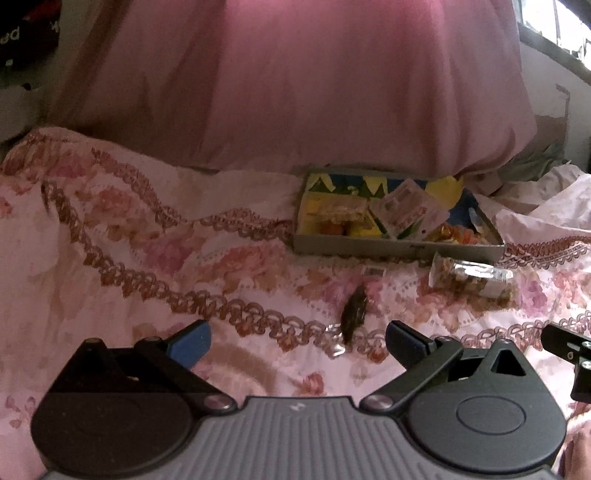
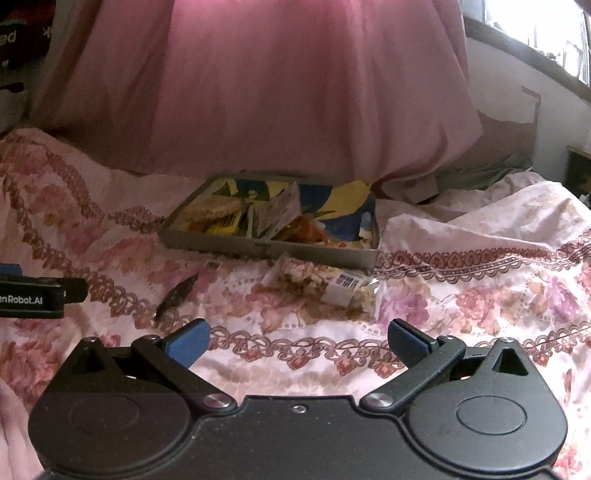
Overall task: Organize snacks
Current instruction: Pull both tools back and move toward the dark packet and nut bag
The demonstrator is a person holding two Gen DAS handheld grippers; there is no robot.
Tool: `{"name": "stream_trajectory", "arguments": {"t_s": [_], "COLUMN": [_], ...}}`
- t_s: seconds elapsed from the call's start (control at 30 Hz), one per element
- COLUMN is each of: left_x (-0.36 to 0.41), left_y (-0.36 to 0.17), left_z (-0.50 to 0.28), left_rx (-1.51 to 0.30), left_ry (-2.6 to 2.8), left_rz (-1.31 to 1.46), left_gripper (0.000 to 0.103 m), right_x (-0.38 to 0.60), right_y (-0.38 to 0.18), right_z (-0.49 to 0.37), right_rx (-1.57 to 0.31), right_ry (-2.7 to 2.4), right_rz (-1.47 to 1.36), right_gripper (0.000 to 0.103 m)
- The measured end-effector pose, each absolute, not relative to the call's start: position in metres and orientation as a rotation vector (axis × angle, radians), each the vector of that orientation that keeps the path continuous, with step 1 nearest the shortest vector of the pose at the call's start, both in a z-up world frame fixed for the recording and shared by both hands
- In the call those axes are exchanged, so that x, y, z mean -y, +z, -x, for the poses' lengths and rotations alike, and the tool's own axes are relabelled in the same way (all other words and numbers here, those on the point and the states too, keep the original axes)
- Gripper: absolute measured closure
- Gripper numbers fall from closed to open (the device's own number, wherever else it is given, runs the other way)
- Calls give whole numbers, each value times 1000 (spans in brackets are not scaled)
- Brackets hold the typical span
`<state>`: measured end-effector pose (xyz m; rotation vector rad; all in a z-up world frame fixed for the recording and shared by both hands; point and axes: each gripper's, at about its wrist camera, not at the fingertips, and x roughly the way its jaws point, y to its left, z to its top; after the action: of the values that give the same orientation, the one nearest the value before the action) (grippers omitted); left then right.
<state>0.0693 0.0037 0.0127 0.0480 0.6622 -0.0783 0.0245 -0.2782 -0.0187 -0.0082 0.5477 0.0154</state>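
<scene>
A shallow grey box (image 1: 388,249) (image 2: 258,249) holding several snack packets lies on the floral bedsheet. In front of it lie a clear packet of pale puffed snack (image 1: 472,282) (image 2: 325,284) and a small dark wrapped snack (image 1: 354,312) (image 2: 177,295). My left gripper (image 1: 297,345) is open and empty, with the dark snack just ahead between its fingers. My right gripper (image 2: 297,341) is open and empty, a little short of the clear packet. Part of the right gripper (image 1: 569,349) shows at the left wrist view's right edge; the left gripper (image 2: 37,295) shows at the right wrist view's left edge.
A large pink pillow or duvet (image 1: 295,85) (image 2: 277,85) rises right behind the box. The floral bedsheet (image 1: 129,240) (image 2: 480,295) is rumpled, with a raised fold at right. A small barcode label (image 1: 373,271) lies on the sheet. A window (image 2: 535,33) is at upper right.
</scene>
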Motion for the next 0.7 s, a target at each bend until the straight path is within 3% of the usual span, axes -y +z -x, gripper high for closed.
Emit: {"name": "stream_trajectory", "arguments": {"t_s": [0.7], "left_x": [-4], "left_y": [3], "left_z": [-81], "left_rx": [-766], "left_ry": [-23], "left_rz": [-67], "left_gripper": [0], "right_x": [257], "right_y": [-32], "right_z": [-36], "right_rx": [-598], "right_ry": [94], "right_rz": [37], "right_gripper": [1]}}
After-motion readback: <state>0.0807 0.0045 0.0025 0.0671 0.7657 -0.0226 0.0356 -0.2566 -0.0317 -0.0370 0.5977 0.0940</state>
